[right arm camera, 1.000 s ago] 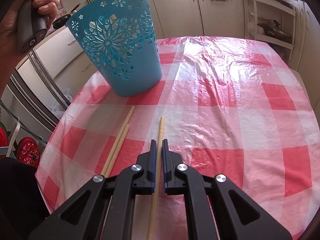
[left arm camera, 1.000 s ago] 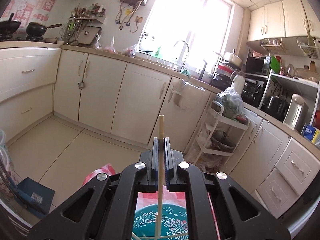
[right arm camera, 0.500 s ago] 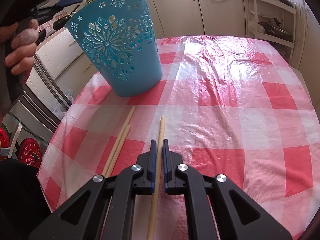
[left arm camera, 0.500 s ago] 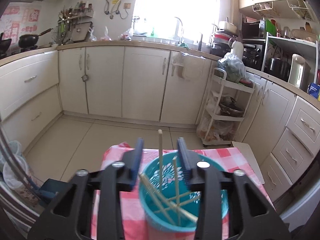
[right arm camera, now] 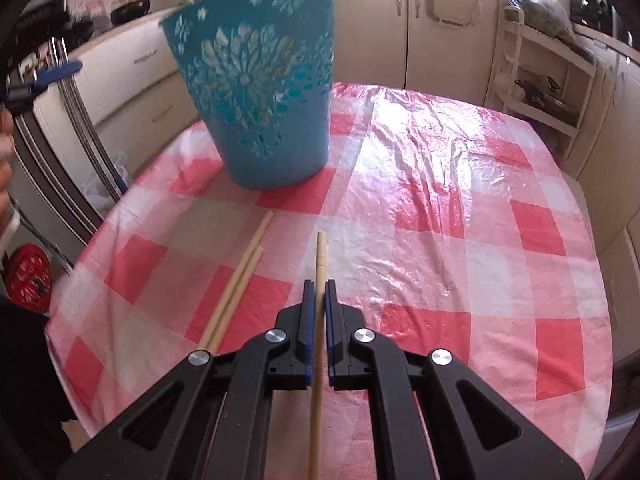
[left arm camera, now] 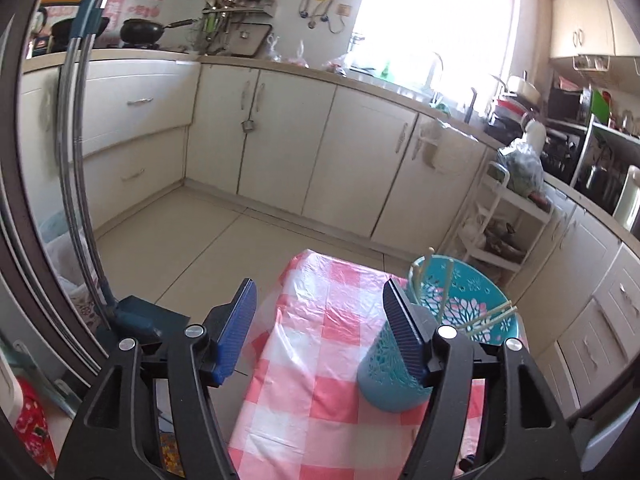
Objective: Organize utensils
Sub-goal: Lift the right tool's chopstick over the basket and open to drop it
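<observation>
Right gripper [right arm camera: 317, 300]: blue ribbed pads clamped on one chopstick [right arm camera: 319, 320], a pale round wooden stick running forward between the jaws, its tip over the table.

Left gripper [left arm camera: 320, 312]: jaws opening, wide apart, nothing between the pads. Its right finger overlaps the near side of the basket [left arm camera: 460, 312] in view; contact cannot be confirmed.

Basket: teal plastic, tapered, walls pierced in a flower pattern. It stands upright at the table's far left in the right wrist view. Several chopsticks [left arm camera: 490, 316] lean inside it, ends above the rim.

Two more chopsticks [right arm camera: 236, 280] lie side by side, touching, on the cloth just left of the right gripper, between it and the basket.

Table [right arm camera: 480, 220]: covered by a glossy, wrinkled plastic cloth in red, pink and white checks.

Room: a kitchen with cream cabinets [left arm camera: 280, 152] under a pale countertop, beige floor tiles, a bright window [left arm camera: 432, 20] and a white wire cart [left arm camera: 504, 220].
</observation>
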Tool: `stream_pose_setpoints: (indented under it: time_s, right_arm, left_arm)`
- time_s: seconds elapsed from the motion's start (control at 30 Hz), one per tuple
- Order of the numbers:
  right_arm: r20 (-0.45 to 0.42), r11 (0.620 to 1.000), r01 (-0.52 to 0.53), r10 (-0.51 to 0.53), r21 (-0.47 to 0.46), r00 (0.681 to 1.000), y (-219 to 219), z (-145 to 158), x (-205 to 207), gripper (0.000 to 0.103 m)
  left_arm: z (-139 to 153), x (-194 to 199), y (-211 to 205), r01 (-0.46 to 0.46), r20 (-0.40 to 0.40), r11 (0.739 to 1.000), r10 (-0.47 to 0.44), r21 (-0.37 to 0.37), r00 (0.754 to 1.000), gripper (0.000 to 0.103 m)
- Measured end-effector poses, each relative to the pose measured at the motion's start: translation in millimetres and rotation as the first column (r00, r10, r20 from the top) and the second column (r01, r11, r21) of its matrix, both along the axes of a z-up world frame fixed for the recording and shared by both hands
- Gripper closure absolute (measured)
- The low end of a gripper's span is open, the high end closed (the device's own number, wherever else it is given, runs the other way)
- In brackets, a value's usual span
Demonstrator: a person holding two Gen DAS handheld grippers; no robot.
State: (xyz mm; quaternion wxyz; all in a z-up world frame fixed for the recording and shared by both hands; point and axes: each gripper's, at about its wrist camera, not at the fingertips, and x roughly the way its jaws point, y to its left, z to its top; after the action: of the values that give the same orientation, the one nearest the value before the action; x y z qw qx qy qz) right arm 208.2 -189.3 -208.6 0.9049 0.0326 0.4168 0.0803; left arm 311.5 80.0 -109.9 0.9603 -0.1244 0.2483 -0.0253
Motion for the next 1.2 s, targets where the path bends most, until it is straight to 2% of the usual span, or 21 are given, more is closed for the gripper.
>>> stream_pose_setpoints:
  time_s: [0.1, 0.27, 0.4, 0.5, 0.63, 0.77, 1.03, 1.1, 1.2]
  right_arm:
    - [0.09, 0.986, -0.008, -0.007, 0.165, 0.996, -11.0, 41.7, -7.8, 0.097]
    - [0.286, 0.95, -0.05, -0.043, 0.307, 0.957, -14.4, 124.6, 7.6, 0.097]
    - [0.406, 0.932, -0.057, -0.101, 0.357, 0.908, -6.8, 172.3, 43.2, 0.097]
    - [0.469, 0.934, -0.035, -0.146, 0.356, 0.871, 5.7, 191.1, 79.0, 0.097]
    - [0.508, 0.951, 0.055, -0.21, 0.304, 0.835, 21.0, 195.2, 117.4, 0.097]
    - [0.474, 0.955, 0.122, -0.243, 0.272, 0.846, 29.0, 179.0, 145.8, 0.097]
    - [0.457, 0.984, 0.114, -0.165, 0.139, 0.874, 48.5, 152.4, 136.5, 0.097]
    - [0.442, 0.987, 0.102, -0.148, 0.127, 0.885, 48.4, 148.6, 130.7, 0.097]
    - [0.458, 0.993, 0.073, -0.109, 0.097, 0.882, 50.5, 149.9, 108.6, 0.097]
  left_arm:
    - [-1.2, 0.0, 8.8, -0.016, 0.001, 1.0, 0.016, -0.023, 1.0, 0.041]
    - [-4.4, 1.7, 8.6, -0.018, -0.014, 0.999, 0.017, -0.049, 1.0, 0.041]
    - [-3.6, 1.4, 6.8, -0.019, -0.011, 0.998, 0.018, -0.053, 1.0, 0.041]
    - [-2.5, 3.4, 6.8, -0.018, -0.015, 0.998, 0.017, -0.068, 1.0, 0.041]
    - [-1.5, 6.2, 8.6, -0.016, -0.021, 0.996, 0.014, -0.086, 1.0, 0.041]
    - [-1.0, 8.1, 12.3, -0.012, -0.022, 0.994, 0.01, -0.105, 1.0, 0.041]
    - [-0.4, 6.7, 17.3, -0.017, -0.02, 0.993, 0.015, -0.12, 1.0, 0.041]
    - [0.0, 6.2, 17.9, -0.02, -0.018, 0.993, 0.018, -0.119, 1.0, 0.041]
    - [-0.4, 6.1, 20.9, -0.031, -0.02, 0.992, 0.029, -0.123, 0.999, 0.041]
